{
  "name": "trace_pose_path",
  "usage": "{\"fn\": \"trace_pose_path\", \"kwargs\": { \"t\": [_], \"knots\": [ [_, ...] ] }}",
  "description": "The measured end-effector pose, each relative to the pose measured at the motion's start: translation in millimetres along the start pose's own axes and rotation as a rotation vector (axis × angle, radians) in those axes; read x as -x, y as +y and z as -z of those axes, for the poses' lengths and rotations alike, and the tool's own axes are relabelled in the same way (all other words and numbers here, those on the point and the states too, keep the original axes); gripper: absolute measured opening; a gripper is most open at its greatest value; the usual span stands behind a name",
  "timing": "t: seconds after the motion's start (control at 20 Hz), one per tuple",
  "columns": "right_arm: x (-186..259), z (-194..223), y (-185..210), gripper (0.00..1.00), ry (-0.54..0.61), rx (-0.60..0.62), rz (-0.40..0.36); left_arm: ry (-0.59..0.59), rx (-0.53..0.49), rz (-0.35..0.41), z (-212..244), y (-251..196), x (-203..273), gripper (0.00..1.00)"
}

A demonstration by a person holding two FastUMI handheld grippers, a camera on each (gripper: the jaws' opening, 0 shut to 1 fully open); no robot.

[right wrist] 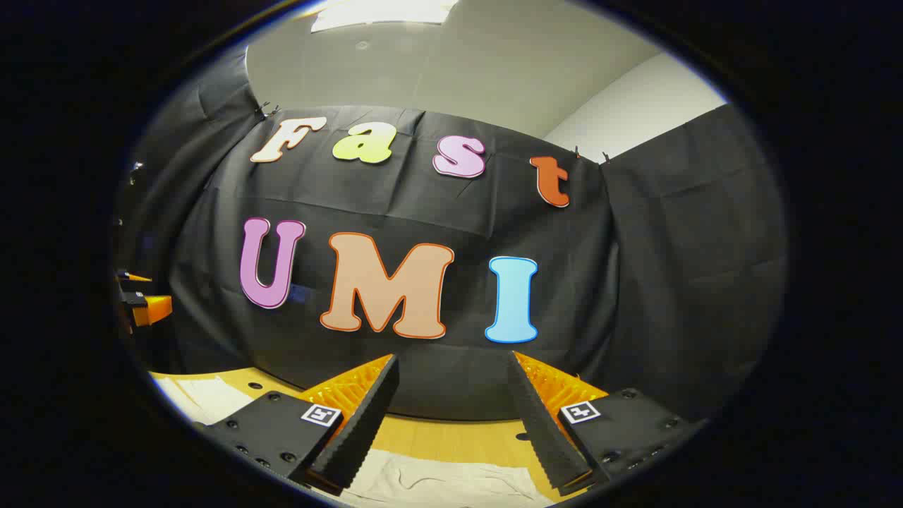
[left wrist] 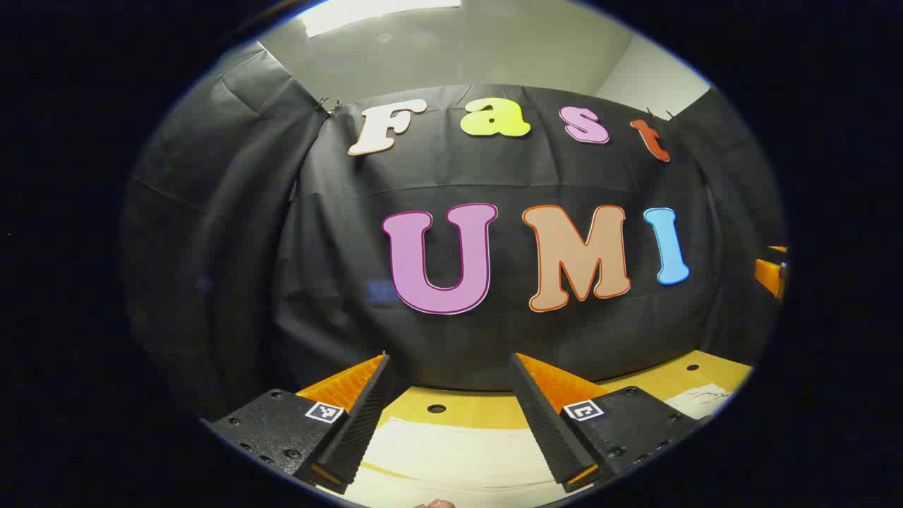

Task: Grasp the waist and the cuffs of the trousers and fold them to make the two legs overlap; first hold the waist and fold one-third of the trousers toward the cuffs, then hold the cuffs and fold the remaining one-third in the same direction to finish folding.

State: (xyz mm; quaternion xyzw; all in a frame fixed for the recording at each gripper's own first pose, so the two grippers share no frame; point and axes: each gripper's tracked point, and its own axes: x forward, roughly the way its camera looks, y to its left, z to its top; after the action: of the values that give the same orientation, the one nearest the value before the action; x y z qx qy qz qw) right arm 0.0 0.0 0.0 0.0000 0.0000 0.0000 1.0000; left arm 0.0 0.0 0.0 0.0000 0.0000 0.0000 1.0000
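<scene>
Pale cream trousers (left wrist: 458, 451) lie flat on the wooden table (left wrist: 480, 408), low in the left gripper view, below and between my fingers. My left gripper (left wrist: 449, 363) is open above the cloth with nothing between its fingers. In the right gripper view the same pale trousers (right wrist: 437, 480) show under my right gripper (right wrist: 451, 361), which is also open and holds nothing. Another patch of the cloth (right wrist: 204, 398) lies at the left of that view. The other gripper (right wrist: 144, 303) shows at the far left edge, and likewise at the right edge (left wrist: 772, 271) of the left gripper view.
The wooden table (right wrist: 451, 437) has small round holes (left wrist: 436, 408) and ends close to the black cloth wall (left wrist: 451, 331) straight ahead. A white wall and ceiling show above the cloth.
</scene>
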Motion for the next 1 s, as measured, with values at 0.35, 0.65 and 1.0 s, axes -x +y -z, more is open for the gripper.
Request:
{"fn": "trace_pose_path", "kwargs": {
  "t": [0.35, 0.65, 1.0],
  "knots": [
    [7, 4, -9, 0.97, 0.015, 0.022, 0.001, 0.007, 0.010, 0.019, 3, -11, -1, 0.96],
    [9, 6, 1, 0.97, 0.010, 0.024, -0.034, 0.005, 0.004, 0.029, 3, -17, 3, 0.96],
    [14, 14, -7, 0.97, 0.029, 0.007, -0.028, 0.008, -0.005, 0.036, 3, -24, 6, 0.96]
  ]
}}
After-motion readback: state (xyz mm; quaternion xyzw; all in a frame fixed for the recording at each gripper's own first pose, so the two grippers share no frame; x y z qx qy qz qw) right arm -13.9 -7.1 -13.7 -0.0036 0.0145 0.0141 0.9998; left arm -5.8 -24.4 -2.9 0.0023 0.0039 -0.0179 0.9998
